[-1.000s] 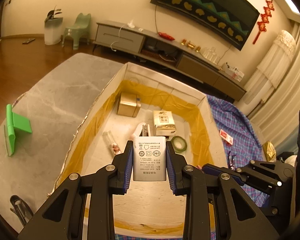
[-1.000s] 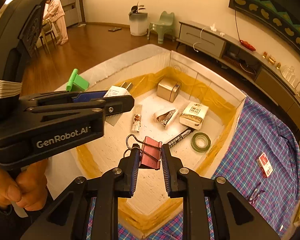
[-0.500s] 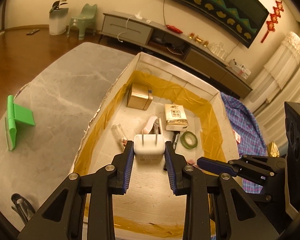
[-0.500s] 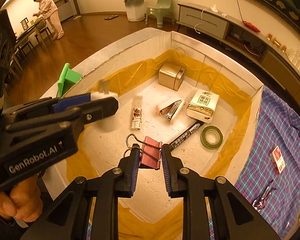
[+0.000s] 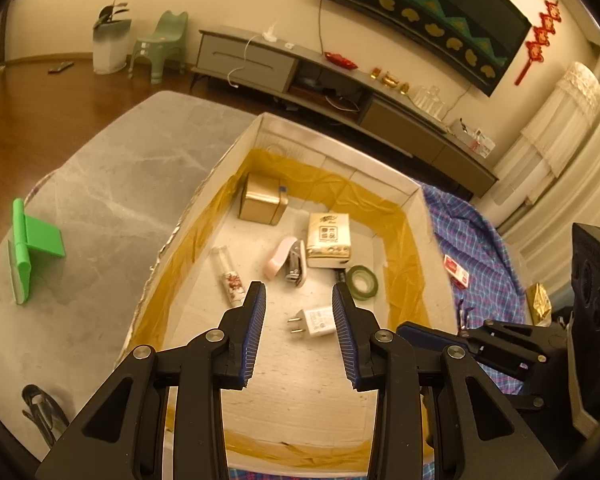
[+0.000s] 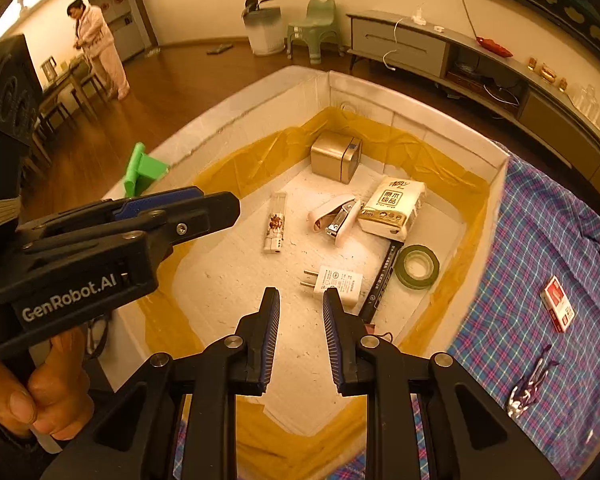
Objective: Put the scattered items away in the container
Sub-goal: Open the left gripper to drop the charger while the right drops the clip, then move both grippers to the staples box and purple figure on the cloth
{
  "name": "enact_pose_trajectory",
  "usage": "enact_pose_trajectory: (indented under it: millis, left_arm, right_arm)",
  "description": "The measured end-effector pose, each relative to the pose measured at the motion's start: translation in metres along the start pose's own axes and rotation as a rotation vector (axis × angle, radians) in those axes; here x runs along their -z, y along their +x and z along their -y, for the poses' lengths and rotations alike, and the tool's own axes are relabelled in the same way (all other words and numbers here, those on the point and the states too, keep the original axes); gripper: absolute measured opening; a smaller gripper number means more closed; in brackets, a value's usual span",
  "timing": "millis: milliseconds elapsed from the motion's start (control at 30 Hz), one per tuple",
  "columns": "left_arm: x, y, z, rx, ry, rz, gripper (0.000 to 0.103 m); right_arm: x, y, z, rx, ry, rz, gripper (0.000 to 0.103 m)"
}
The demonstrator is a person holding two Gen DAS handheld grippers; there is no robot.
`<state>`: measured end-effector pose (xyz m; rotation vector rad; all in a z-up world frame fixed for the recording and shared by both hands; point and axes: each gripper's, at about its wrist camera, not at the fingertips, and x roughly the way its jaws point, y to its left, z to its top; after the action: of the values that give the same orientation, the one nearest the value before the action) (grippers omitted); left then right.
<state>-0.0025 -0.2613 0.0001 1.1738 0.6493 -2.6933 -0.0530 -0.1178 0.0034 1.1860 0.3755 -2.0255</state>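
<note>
We hold both grippers over the box (image 5: 236, 160), a white carton lined with yellow tape that sits on the grey counter (image 5: 112, 184). The left gripper (image 5: 299, 300) has just been opening; its fingers (image 5: 255, 320) stand apart with nothing between them, released. The charger (image 5: 315, 322) lies flat on the box floor below them, prongs toward the box's left wall.

The right gripper (image 6: 300, 306) has also just been opening. Its fingers (image 6: 271, 332) are parted and grasp nothing. A small red thing with a wire loop (image 6: 376, 330) peeps out on the box floor behind the right finger, mostly hidden.

Inside the box, the charger (image 6: 337, 280) lies beside the black marker (image 6: 380, 280), and the green tape roll (image 6: 417, 266) rests near the right wall. Farther in lie the tissue pack (image 6: 394, 208), the stapler (image 6: 338, 216), a clear tube (image 6: 275, 224) and, toward the far wall, a gold tin (image 6: 335, 156).

Outside the box, a green stand (image 5: 28, 248) sits on the counter to its left. On the plaid cloth (image 6: 540, 240) to its right lie a red card pack (image 6: 558, 304) and a dark clip (image 6: 532, 380).
</note>
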Motion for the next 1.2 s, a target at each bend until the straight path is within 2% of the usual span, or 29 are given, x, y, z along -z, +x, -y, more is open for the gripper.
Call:
enact_pose_trajectory:
  millis: [333, 700, 967, 1200]
  left_arm:
    - [0.007, -0.019, 0.041, -0.060, 0.112, 0.065, 0.037]
    - [0.015, -0.038, 0.090, -0.049, 0.209, 0.132, 0.038]
    - [0.020, -0.038, 0.134, 0.011, 0.275, 0.165, 0.038]
    - [0.030, -0.019, 0.180, 0.076, 0.345, 0.129, 0.038]
  right_arm:
    - [0.022, -0.054, 0.026, -0.079, 0.060, 0.149, 0.033]
    - [0.051, -0.089, 0.057, -0.117, 0.081, 0.238, 0.033]
    - [0.069, -0.116, 0.101, -0.107, 0.141, 0.295, 0.033]
    - [0.087, -0.127, 0.162, -0.074, 0.257, 0.331, 0.033]
